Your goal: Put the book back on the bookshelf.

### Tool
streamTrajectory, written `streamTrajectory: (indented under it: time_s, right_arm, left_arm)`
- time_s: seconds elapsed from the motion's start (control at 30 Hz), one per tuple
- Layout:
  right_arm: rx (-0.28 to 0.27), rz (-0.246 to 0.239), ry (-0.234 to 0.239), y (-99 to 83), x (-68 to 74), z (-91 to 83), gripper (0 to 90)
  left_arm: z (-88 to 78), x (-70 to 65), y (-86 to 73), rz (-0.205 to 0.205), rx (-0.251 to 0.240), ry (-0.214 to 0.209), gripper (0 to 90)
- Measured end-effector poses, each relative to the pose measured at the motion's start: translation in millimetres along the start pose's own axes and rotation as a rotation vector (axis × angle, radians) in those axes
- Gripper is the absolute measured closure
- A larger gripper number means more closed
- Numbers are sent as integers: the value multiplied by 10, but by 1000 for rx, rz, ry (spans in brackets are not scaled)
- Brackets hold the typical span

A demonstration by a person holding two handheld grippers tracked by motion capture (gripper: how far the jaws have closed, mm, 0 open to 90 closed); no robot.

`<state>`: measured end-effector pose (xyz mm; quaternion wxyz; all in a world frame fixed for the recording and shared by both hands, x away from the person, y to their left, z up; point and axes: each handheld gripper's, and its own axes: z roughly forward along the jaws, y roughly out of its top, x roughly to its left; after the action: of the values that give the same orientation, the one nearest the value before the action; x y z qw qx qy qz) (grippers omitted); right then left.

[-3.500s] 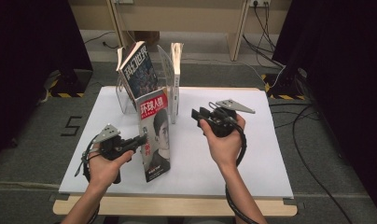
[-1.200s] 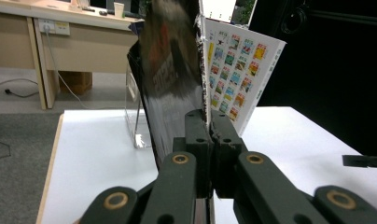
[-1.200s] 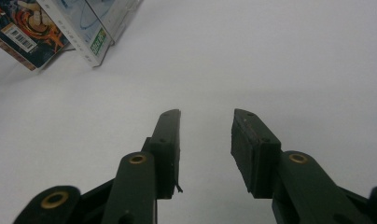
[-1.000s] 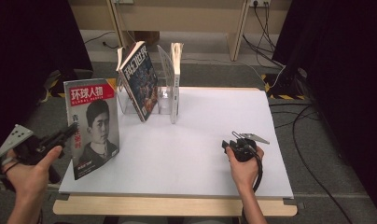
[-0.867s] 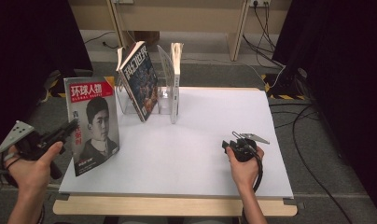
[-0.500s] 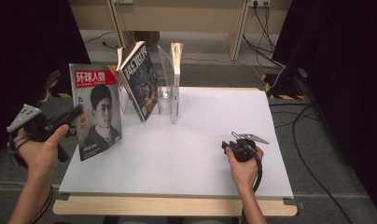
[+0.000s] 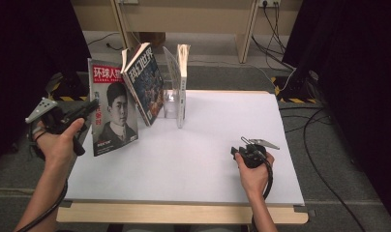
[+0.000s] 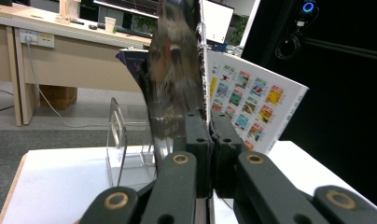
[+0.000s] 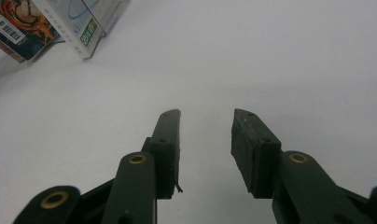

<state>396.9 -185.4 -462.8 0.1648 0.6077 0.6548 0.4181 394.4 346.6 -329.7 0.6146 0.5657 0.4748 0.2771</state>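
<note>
Magazine (image 7: 112, 108) between left gripper (image 7: 89, 107) fingers

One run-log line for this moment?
left tongs: shut on magazine, upright beside rack | right tongs: open, empty, over table

My portrait-cover magazine (image 7: 112, 112) with its red title band stands upright over the table's left edge, just beside the rack.
</note>
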Motion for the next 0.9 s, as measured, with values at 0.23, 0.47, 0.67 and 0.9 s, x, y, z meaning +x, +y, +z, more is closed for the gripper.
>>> streamTrajectory:
  time_s: [0.23,0.47,0.67,0.9]
  right_arm:
    - [2,4,-4,-5,-16,9,625]
    - [15,7,-8,-19,-34,32,625]
    - [11,2,-7,-18,-42,27,625]
    - [2,3,-10,-8,-58,9,625]
  left_arm:
    - [278,77,98,8,-8,10,874]
    - [521,104,161,-14,-28,-15,873]
    - [711,107,173,-10,-45,-13,874]
    - [909,192,180,2,-93,2,873]
